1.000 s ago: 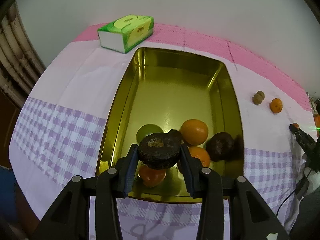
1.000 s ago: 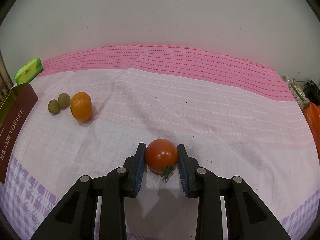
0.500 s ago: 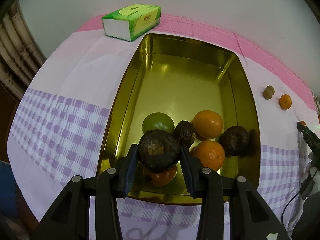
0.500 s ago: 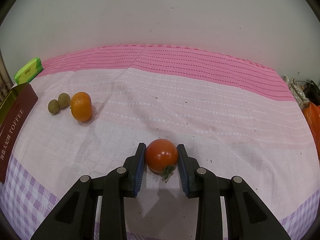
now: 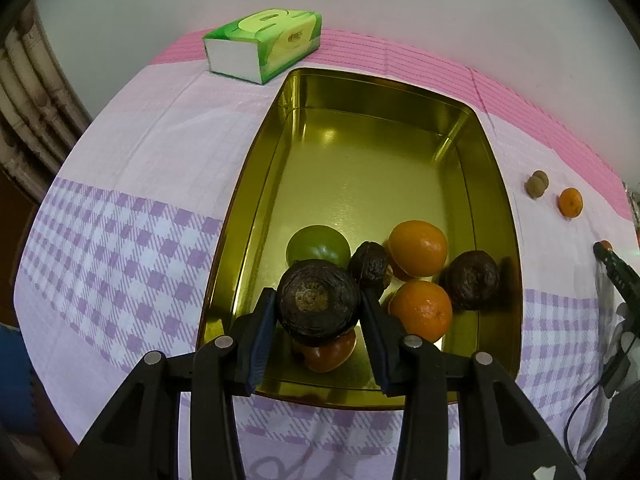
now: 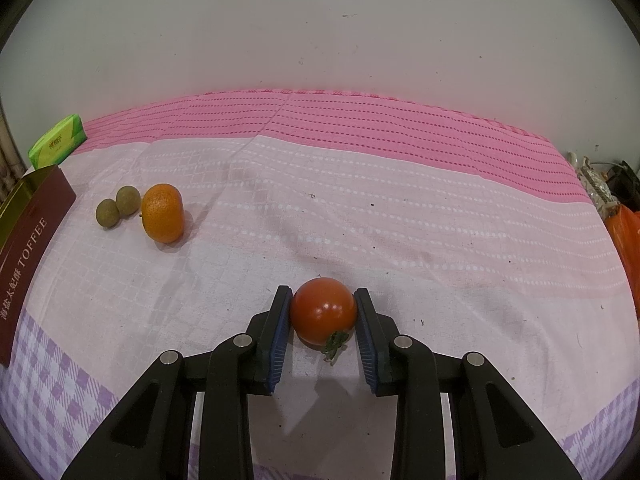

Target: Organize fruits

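My left gripper (image 5: 318, 312) is shut on a dark wrinkled fruit (image 5: 318, 300), held over the near end of the gold tin (image 5: 248, 216). In the tin lie a green fruit (image 5: 316, 246), two oranges (image 5: 418, 246), two more dark wrinkled fruits (image 5: 474, 280) and a red tomato (image 5: 330, 354) under the held fruit. My right gripper (image 6: 322, 314) is shut on a red tomato (image 6: 323, 310) that rests on the pink cloth. An orange (image 6: 163, 218) and two small brown-green fruits (image 6: 118, 206) lie on the cloth to its far left.
A green tissue pack (image 5: 264, 44) lies behind the tin near the wall. The tin's brown side reads TOFFEE (image 6: 28, 248) at the left of the right wrist view. An orange bag (image 6: 626, 232) and clutter sit past the table's right edge.
The left gripper has shifted slightly with the dark fruit, showing more of the tin's near end. The right gripper and its tomato have not moved.
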The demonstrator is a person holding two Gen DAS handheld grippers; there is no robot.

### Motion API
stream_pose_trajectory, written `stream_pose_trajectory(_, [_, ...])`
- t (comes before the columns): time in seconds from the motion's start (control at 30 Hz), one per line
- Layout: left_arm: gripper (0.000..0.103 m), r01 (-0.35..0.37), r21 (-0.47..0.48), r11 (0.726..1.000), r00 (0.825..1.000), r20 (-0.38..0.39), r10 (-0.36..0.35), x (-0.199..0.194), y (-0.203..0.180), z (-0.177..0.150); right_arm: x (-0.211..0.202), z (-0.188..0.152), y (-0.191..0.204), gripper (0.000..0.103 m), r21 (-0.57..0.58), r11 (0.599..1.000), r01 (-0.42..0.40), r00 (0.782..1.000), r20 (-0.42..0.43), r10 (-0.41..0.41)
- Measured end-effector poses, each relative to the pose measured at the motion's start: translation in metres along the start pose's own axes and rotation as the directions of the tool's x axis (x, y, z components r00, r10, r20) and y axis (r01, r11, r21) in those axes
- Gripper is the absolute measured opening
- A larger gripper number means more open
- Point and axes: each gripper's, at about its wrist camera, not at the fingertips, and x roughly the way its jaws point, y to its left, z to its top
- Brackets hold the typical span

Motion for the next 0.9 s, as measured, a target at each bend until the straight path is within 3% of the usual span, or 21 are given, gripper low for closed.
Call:
stream_pose_trajectory(0.43, [0.039,0.002,0.008,1.0,1.0,0.024,-0.002,-0.009,-0.001,0.0,0.0,-0.001,0.001,0.033,0.001,1.0,0.002,1.0,0.002,-0.002])
stream_pose_trajectory(0.73, [0.049,0.014,0.001,1.0,0.999,0.043,-0.014,-0.019,0.003,0.001,-0.001,-0.002,0.001,0.033,0.017,1.0,0.002,1.0,0.003,-0.002])
stream_pose_trajectory(0.9, [0.06,0.018,0.003,1.0,0.998,0.065,-0.018,-0.027,0.003,0.002,-0.002,-0.001,0.003,0.032,0.012,1.0,0.015,1.0,-0.001,-0.015])
